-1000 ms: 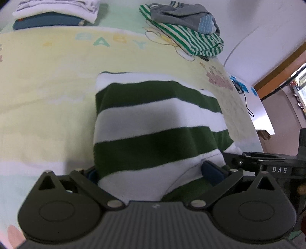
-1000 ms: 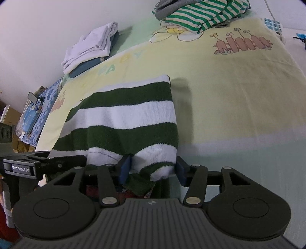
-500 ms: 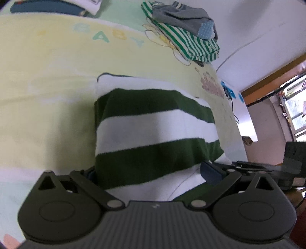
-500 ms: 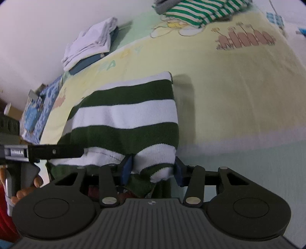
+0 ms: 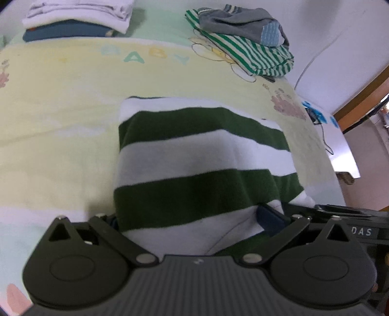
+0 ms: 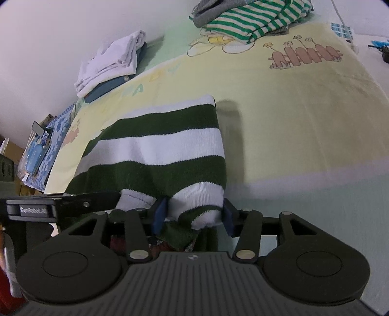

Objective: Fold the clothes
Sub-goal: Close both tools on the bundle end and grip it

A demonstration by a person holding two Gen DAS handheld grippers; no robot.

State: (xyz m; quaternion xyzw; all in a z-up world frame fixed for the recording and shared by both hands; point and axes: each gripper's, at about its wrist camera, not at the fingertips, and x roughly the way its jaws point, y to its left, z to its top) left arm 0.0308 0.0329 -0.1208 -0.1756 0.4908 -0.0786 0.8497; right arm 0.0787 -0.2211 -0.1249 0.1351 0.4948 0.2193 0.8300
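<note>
A dark green and white striped sweater (image 5: 194,155) lies folded on the yellow baby blanket (image 5: 60,102), with its near end lifted toward me. My left gripper (image 5: 192,218) is shut on that near edge, the jaws wide with thick fabric filling the gap; its left pad is hidden by cloth. In the right wrist view the sweater (image 6: 158,145) ends in a rolled white cuff between the blue pads (image 6: 159,215). My right gripper (image 6: 194,215) grips that cuff, its jaws easing open slightly. The left gripper's body (image 6: 48,205) shows at the left.
A folded white and blue stack (image 5: 77,19) sits at the back left. A pile of green-striped and grey clothes (image 5: 243,41) lies at the back right. The blanket's right edge (image 5: 323,155) drops off toward a cable and floor. Blue items (image 6: 36,150) lie beyond the left edge.
The left view dipped briefly and came back to nearly the same aim. Both grippers keep hold of the sweater's near edge, and the sweater has hardly shifted.
</note>
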